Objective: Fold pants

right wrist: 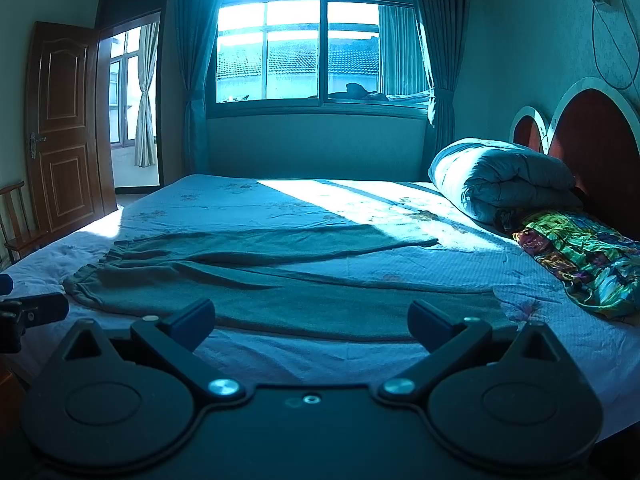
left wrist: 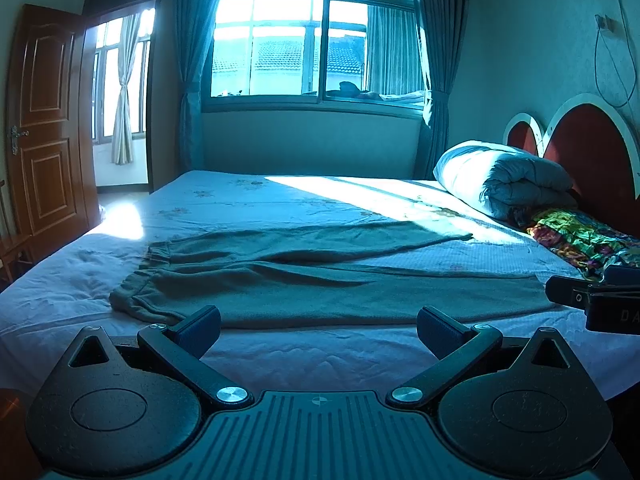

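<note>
Grey-green pants (left wrist: 304, 280) lie spread flat on the bed, waistband to the left, the two legs running right and splitting apart. In the right wrist view the same pants (right wrist: 280, 292) fill the middle. My left gripper (left wrist: 318, 326) stands open just short of the near edge of the pants, near the waist end, with nothing between its fingers. Over the near leg, my right gripper (right wrist: 310, 322) is open and holds nothing. The right gripper's body (left wrist: 596, 300) shows at the right edge of the left wrist view, close to the near leg's cuff.
The bed sheet (left wrist: 312, 356) is pale with a sunlit patch at the far side. A rolled grey quilt (left wrist: 504, 180) and a multicoloured cloth (left wrist: 580, 240) lie by the headboard on the right. A window and curtains stand behind; an open wooden door (left wrist: 48, 128) is at left.
</note>
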